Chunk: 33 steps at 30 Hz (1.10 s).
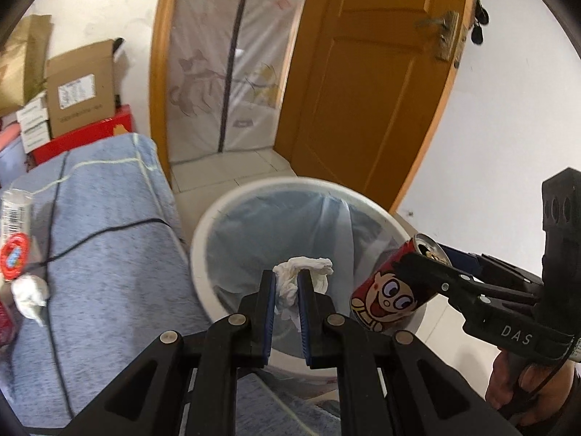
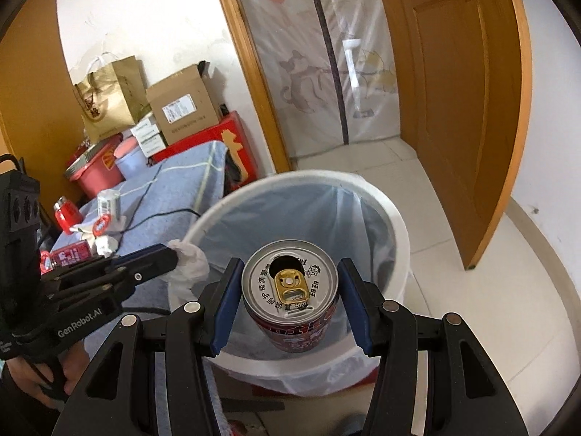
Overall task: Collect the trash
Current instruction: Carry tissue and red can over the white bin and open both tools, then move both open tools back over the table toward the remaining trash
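My left gripper is shut on a crumpled white tissue and holds it above the open mouth of the white trash bin, which has a pale blue liner. My right gripper is shut on a red cartoon drink can, opened top toward the camera, also above the bin. In the left wrist view the can hangs over the bin's right rim. In the right wrist view the tissue sits at the bin's left rim. More trash lies on the blue cloth: a can, wrappers and a tissue.
A table covered with blue cloth stands left of the bin, with a black cable across it. Cardboard boxes, a paper bag and a red box are stacked behind it. An orange door stands open on the right, beside tiled floor.
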Tool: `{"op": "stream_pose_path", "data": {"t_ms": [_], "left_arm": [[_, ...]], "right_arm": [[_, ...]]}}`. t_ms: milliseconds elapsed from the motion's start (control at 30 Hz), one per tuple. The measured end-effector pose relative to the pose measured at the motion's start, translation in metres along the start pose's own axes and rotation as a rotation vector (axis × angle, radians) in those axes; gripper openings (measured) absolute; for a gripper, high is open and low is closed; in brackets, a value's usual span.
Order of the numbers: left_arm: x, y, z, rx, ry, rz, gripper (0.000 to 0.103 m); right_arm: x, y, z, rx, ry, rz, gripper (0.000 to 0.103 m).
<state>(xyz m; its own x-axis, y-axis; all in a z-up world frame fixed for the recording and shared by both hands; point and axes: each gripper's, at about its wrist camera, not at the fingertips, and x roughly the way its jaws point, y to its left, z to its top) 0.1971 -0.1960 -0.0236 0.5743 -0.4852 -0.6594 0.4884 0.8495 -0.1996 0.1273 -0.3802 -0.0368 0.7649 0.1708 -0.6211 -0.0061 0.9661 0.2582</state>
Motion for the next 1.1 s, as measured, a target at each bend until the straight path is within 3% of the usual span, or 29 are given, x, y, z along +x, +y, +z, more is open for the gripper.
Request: {"op": "stream_pose_path", "data": {"t_ms": [100,400,767,1100], "left_arm": [[0.009,-0.002,-0.003,0.005,0.024,-0.001,0.013],[0.013,0.006,-0.008,-0.024,0.042,0.0,0.034],[-0.017,0.01,-0.011,-0.056,-0.011,0.015,0.034],[-0.069,0.027,-0.029,-0.118,-0.08,0.084,0.034]], "right_arm": [[0.004,-0.001,-0.003,0.001,0.014,-0.005,0.054],[0.006,-0.004,-0.007,0.002,0.022,-0.025,0.054],[-0.012,0.009,-0.004,-0.026,-0.012,-0.013,0.054],[-0.031,0.044,-0.015,-0.099,-0.013,0.071,0.054]]}}
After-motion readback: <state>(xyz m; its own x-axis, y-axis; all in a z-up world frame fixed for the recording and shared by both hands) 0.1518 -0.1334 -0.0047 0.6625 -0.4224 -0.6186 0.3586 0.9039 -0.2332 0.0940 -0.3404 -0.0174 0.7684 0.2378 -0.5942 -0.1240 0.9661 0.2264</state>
